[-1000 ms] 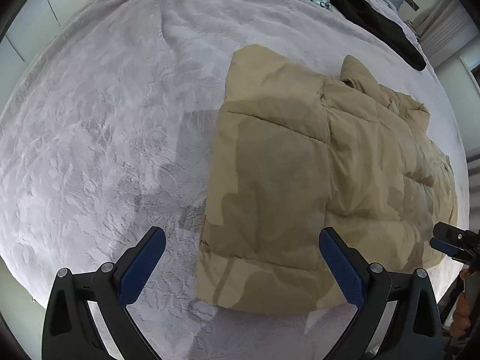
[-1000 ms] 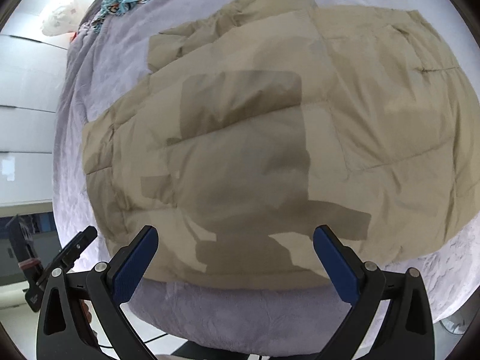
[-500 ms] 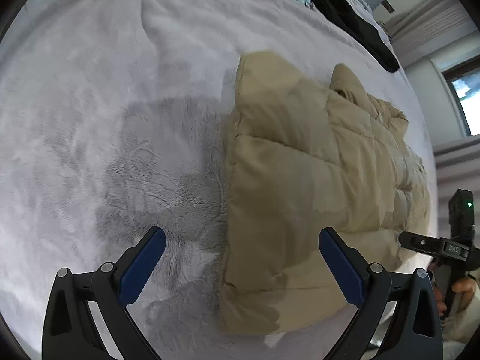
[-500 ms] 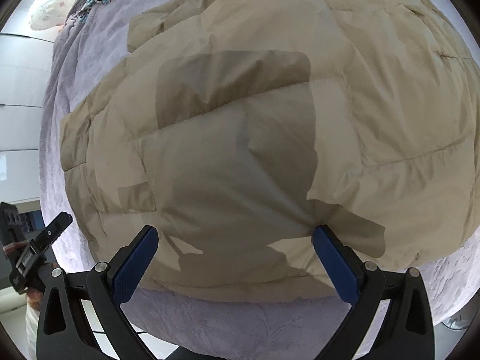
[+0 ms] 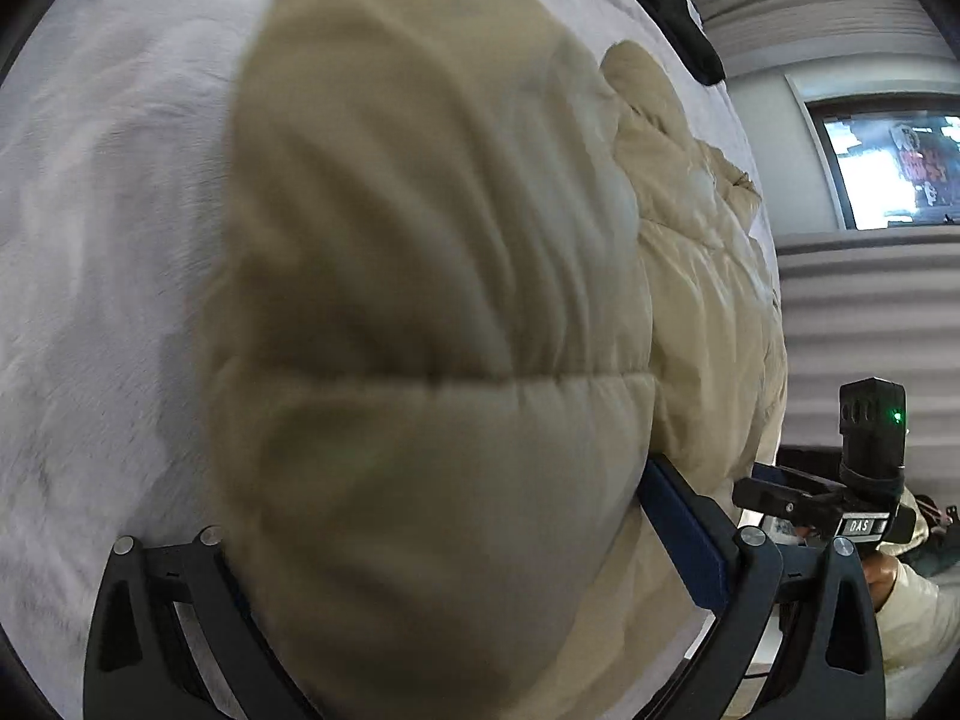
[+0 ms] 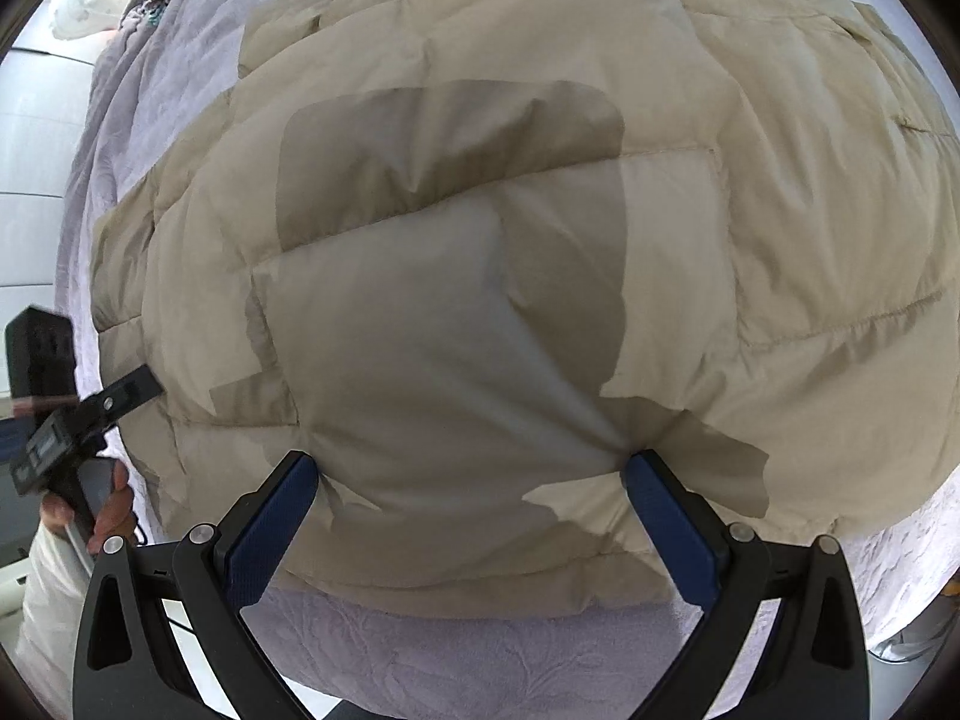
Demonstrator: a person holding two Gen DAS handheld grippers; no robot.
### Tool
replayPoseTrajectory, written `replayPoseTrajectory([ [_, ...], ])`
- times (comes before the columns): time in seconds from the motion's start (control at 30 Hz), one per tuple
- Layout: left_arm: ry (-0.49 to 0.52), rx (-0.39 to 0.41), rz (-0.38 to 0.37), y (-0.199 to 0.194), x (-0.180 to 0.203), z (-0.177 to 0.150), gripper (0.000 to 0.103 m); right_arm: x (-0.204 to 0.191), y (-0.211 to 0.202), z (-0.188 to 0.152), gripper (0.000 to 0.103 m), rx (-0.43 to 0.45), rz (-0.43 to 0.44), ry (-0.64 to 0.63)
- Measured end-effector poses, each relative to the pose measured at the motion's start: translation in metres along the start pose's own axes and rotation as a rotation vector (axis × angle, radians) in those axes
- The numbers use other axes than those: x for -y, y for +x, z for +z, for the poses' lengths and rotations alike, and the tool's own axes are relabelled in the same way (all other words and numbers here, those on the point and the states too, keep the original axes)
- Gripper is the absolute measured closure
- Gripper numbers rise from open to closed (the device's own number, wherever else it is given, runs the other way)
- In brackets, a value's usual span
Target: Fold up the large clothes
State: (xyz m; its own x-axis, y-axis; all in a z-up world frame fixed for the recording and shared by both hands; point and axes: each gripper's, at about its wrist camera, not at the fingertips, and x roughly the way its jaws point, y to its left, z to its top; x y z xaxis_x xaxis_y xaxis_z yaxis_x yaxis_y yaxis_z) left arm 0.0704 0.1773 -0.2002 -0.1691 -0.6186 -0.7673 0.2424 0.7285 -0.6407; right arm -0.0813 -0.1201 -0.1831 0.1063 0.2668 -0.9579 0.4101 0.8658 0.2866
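The tan quilted puffer jacket lies partly folded on a pale grey bedspread, and it fills most of both wrist views; both tools look to be at its near edge, so the step in hand seems to be taking hold of that edge to carry it over into another fold. To do it well, each gripper should take the whole thickness of the padded layers, not just the slippery top shell, and both should close before either lifts so the edge rises level. Going left to right: the left gripper has its jaws spread wide, with a bulging panel of the jacket pushed deep between them and filling the lower centre of its frame; the left pad is hidden under the cloth and the right blue pad sits against the fabric's side, but the jaws have not closed on it. The right gripper is likewise wide open, its two blue pads pressing into the jacket's near edge at lower centre and dimpling the cloth, with nothing yet pinched. At far left of that view a hand holds the other tool.
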Motion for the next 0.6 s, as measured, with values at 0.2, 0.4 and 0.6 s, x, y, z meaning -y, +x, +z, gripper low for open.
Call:
replayPoseTrajectory([
  [0.2, 0.015, -0.016, -0.069, 0.006, 0.006, 0.007, 0.036, -0.001, 0.002, 0.002, 0.000, -0.003, 0.003, 0.004],
  [0.4, 0.028, 0.031, -0.133, -0.024, 0.037, -0.003, 0.076, 0.010, -0.033, -0.001, 0.000, 0.024, 0.066, -0.041],
  [0.6, 0.068, 0.092, -0.144, -0.060, 0.099, -0.011, 0.076, 0.046, -0.061, 0.013, 0.074, 0.213, 0.086, 0.011],
])
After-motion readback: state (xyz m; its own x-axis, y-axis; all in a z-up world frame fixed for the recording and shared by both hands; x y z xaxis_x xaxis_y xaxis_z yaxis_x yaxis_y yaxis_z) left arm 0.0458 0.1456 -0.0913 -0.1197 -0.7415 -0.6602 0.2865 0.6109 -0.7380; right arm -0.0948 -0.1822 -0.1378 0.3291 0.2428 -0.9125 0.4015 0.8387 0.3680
